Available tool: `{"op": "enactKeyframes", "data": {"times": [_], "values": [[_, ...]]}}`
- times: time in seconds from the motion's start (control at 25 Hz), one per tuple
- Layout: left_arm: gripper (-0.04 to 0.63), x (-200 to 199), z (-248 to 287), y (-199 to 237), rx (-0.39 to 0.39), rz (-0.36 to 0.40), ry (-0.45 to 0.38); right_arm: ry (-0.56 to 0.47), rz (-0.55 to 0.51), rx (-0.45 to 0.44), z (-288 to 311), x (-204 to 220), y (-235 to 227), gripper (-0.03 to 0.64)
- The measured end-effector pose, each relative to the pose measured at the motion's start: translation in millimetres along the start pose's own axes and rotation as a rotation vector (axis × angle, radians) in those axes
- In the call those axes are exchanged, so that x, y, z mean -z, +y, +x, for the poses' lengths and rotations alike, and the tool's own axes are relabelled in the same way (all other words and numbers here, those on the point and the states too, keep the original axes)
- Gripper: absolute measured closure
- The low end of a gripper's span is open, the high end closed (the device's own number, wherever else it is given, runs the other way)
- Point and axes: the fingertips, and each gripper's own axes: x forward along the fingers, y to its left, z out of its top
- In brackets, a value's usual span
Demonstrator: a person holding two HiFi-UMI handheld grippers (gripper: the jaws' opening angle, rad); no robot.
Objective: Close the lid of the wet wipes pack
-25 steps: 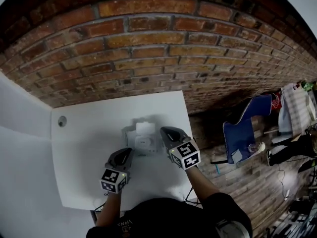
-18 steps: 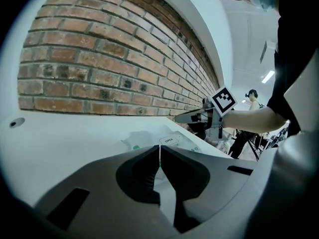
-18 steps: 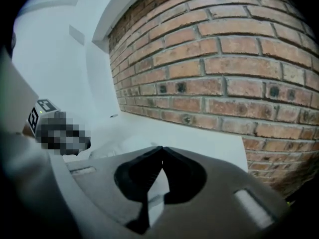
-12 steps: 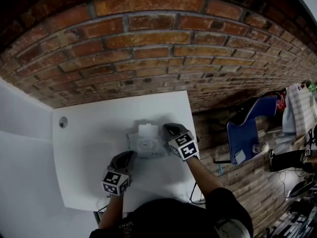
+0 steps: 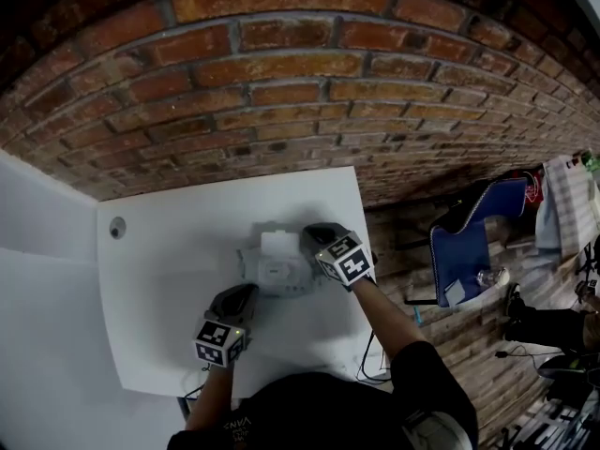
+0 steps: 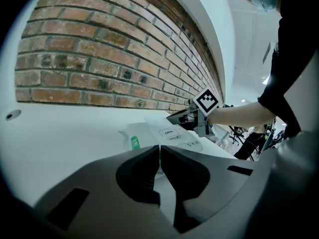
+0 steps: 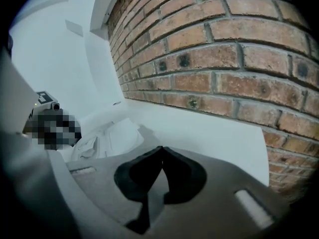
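The white wet wipes pack lies in the middle of the white table, with its lid flipped open toward the brick wall. My right gripper is shut and empty, with its tips just right of the raised lid. My left gripper is also shut and empty, a little short of the pack's near left corner. The left gripper view shows the pack, its lid marked OPEN, and the right gripper beside it. The right gripper view has the pack to the left of the shut jaws.
A brick wall runs along the table's far edge. A small round hole sits in the table's far left corner. A blue chair stands on the floor right of the table's right edge.
My right gripper has moved away from me toward the wall and now sits beside the open lid. My left gripper has stayed almost in place.
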Motion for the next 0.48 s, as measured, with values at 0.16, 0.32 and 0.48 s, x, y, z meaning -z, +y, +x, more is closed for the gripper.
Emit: {"op": "enactKeyframes", "data": {"times": [0.16,0.32,0.48], "values": [[0.586,3.0,1.5,-2.3,0.006,-0.002,0.014,0.016,-0.006,-0.052,9.5,-2.3,0.2,0.618],[0.586,6.1,2.1,-0.6,0.000,-0.004,0.025,0.025,-0.012,-0.108,16.4,-5.2,8.3,0.618],[0.586,6.2,3.4,-1.1,0.005,-0.007,0.009,0.009,-0.022,-0.118,14.9,-10.1,14.8,0.618]]}}
